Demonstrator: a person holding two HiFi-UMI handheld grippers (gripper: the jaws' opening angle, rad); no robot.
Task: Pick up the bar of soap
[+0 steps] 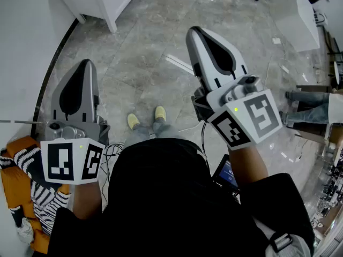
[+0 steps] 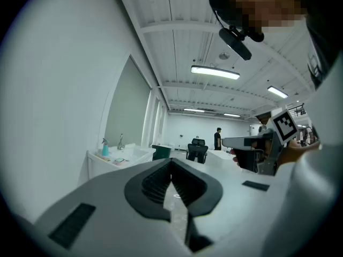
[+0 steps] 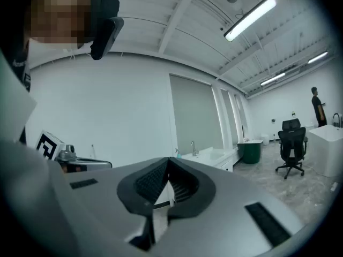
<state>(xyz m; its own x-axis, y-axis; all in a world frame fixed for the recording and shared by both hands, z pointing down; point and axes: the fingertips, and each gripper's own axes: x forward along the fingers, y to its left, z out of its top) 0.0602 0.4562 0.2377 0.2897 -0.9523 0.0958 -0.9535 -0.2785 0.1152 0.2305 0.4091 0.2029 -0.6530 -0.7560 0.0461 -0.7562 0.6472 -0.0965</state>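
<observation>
My left gripper point(image 2: 171, 163) and right gripper point(image 3: 168, 163) were pressed together, empty and level. I couldn't make out the soap. Best, I judged, to approach the far sink point(image 2: 130, 153), then spread one.

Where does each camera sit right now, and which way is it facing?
Head view: on the person's head, facing steeply down at the floor; shows their torso, shoes, left gripper and right gripper.
Left gripper view: on the left gripper, facing level along its shut jaws into the room; the right gripper shows at right.
Right gripper view: on the right gripper, facing level along its shut jaws; the left gripper shows at left.
Shared: both gripper views catch the sink, office chair and a distant standing person.
</observation>
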